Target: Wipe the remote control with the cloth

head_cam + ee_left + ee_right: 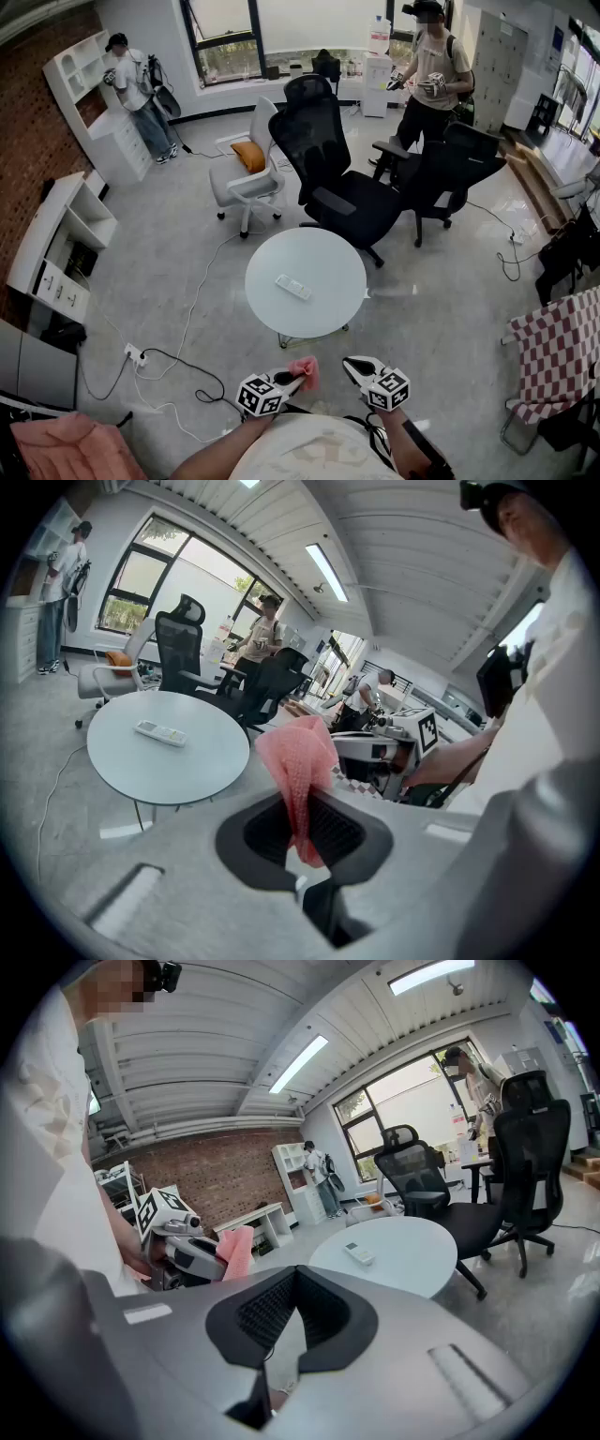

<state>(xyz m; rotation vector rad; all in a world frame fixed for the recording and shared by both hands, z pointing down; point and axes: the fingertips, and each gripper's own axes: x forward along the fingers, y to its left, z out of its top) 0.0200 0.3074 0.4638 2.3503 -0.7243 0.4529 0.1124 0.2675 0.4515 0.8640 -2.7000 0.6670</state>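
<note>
The left gripper [296,379] pinches the soft pink cloth [298,757], the right gripper [295,1277] is closed empty, and next the cloth must go forward to the flat white remote control [292,287] ahead.

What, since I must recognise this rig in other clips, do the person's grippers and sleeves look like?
The left gripper and right gripper are light grey moulded shells with black ribbed pads; each carries a white cube printed with black square markers. The person wears a white top, forearms uncovered.
</note>
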